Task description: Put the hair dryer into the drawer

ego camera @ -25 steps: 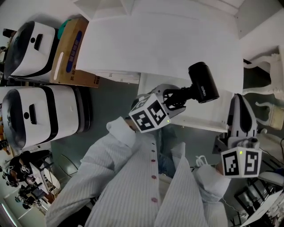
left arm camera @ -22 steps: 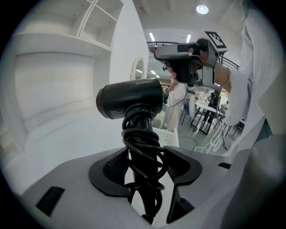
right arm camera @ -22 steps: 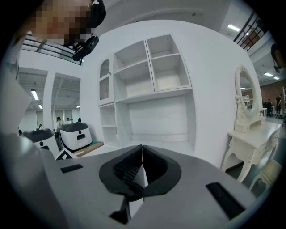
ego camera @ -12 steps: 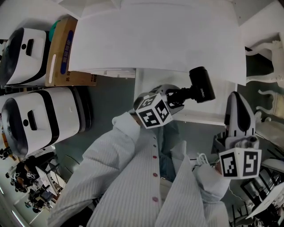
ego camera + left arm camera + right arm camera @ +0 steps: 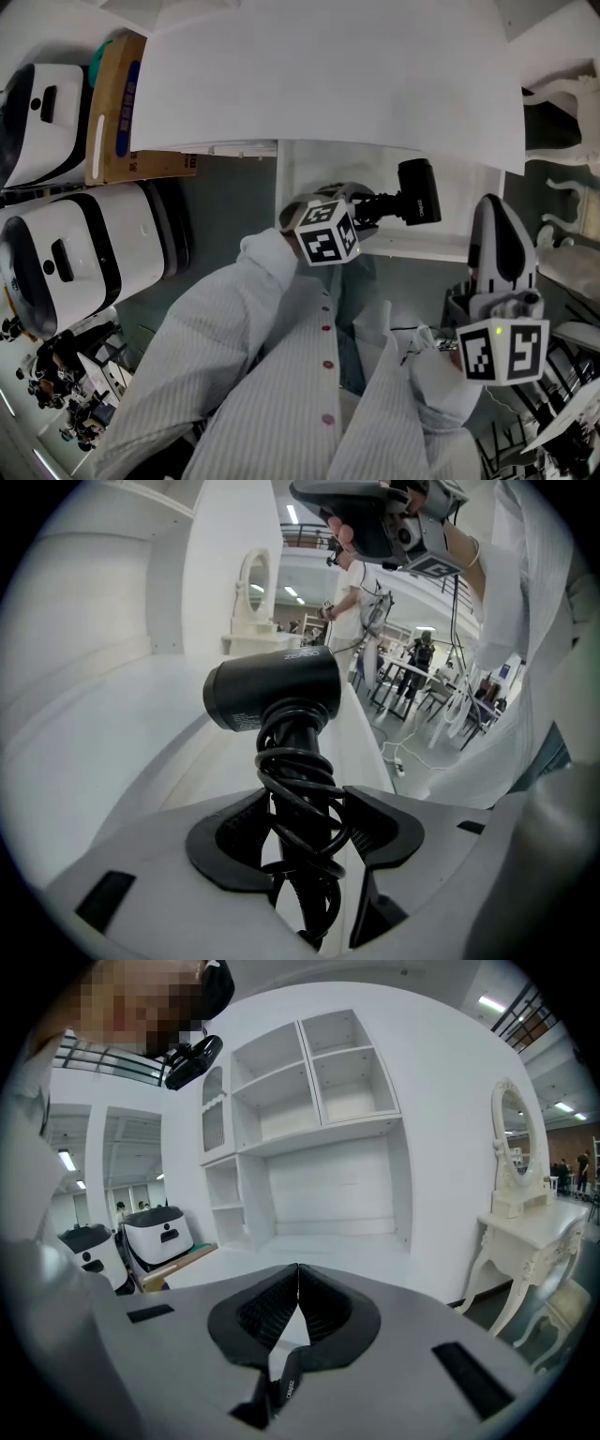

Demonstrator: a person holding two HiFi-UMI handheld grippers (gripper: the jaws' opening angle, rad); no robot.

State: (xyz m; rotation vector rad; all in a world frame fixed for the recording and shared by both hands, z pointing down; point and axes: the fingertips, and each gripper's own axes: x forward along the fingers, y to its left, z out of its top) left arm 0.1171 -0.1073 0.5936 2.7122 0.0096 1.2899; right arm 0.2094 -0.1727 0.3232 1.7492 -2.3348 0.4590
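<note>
Your left gripper [image 5: 368,208] is clamped on the handle of the black plastic hair dryer [image 5: 418,191]. In the left gripper view both ribbed pads [image 5: 246,829] press against the handle from either side, with the black cord [image 5: 302,789] coiled round it caught between them. The handle stands up out of the jaws, and the barrel sits crosswise on top, beyond the fingertips, with its label side towards the camera.

In the head view the dryer's barrel hangs over the inside of the open white drawer [image 5: 319,178], towards the drawer's right end. The handle reaches back over the drawer's near front edge to your gripper. No view shows whether the barrel touches the drawer's floor.

Your right gripper [image 5: 493,202] is just outside the drawer's right end, apart from the dryer. Its jaws are closed pad against pad with nothing between them, as the right gripper view shows.

The white desk top [image 5: 328,84] overhangs the drawer's far side.
</note>
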